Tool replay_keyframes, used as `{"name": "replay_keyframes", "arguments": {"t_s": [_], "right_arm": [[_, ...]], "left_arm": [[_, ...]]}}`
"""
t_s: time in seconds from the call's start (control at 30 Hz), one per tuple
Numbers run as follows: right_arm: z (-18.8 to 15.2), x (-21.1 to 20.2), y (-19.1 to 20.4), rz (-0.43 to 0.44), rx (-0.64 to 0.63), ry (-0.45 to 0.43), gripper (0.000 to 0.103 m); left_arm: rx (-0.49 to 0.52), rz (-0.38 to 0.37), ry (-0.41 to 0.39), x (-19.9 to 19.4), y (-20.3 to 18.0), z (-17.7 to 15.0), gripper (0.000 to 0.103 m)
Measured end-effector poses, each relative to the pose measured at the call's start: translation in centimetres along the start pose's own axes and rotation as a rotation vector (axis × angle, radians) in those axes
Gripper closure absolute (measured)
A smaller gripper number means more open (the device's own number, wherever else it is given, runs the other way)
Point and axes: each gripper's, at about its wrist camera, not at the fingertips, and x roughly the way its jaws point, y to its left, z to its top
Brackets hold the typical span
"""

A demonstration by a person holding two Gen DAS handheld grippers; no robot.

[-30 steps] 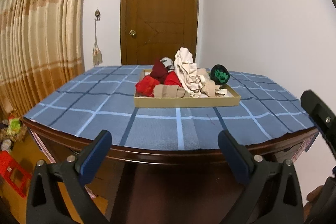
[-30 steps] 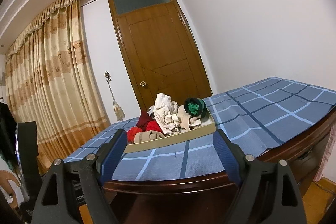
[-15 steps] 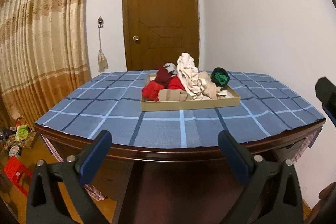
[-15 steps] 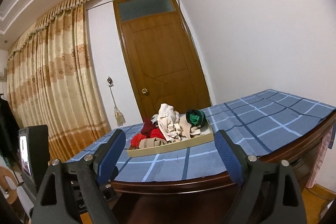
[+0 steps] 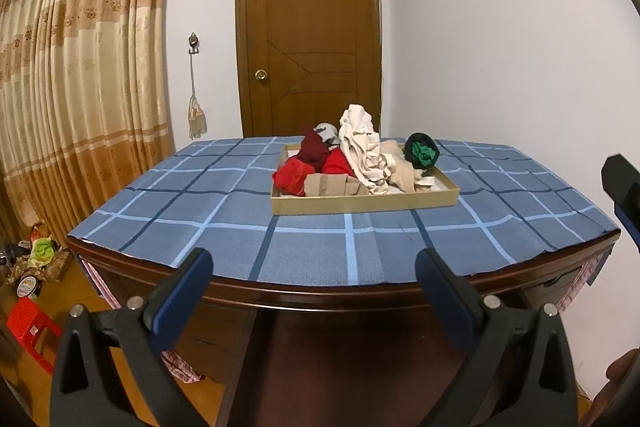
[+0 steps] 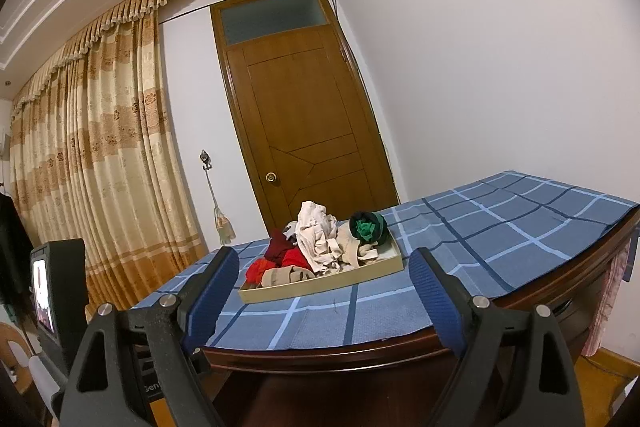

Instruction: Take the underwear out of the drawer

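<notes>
Two blue-padded black grippers, the left gripper (image 5: 312, 297) and the right gripper (image 6: 324, 291), hang with jaws spread wide and nothing between them, short of the near edge of a dark wooden table (image 5: 320, 297) draped in a blue checked cloth (image 5: 200, 219). Well beyond them, at the cloth's middle, sits a shallow tan cardboard drawer tray (image 5: 364, 203) heaped with underwear (image 5: 362, 151): cream, beige, red, maroon and a rolled dark-green piece. The garments look light, soft and limp, likely to drape and snag on neighbours, so a pinch on the raised cream bundle at the top of the pile seems the cleanest hold. A brown panelled door (image 5: 310, 39) and gold patterned curtains (image 5: 80, 75) stand behind. Pale lettering on the left gripper's body in the right wrist view is cut off and unreadable.
</notes>
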Motion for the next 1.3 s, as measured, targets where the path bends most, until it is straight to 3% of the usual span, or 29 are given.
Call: {"name": "replay_keyframes", "arguments": {"t_s": [1.3], "right_arm": [[0.18,-0.05,-0.04,-0.006,0.010,-0.006,0.014]], "left_arm": [[0.005,0.003,-0.002,-0.19,0.09,0.03,0.000]]}}
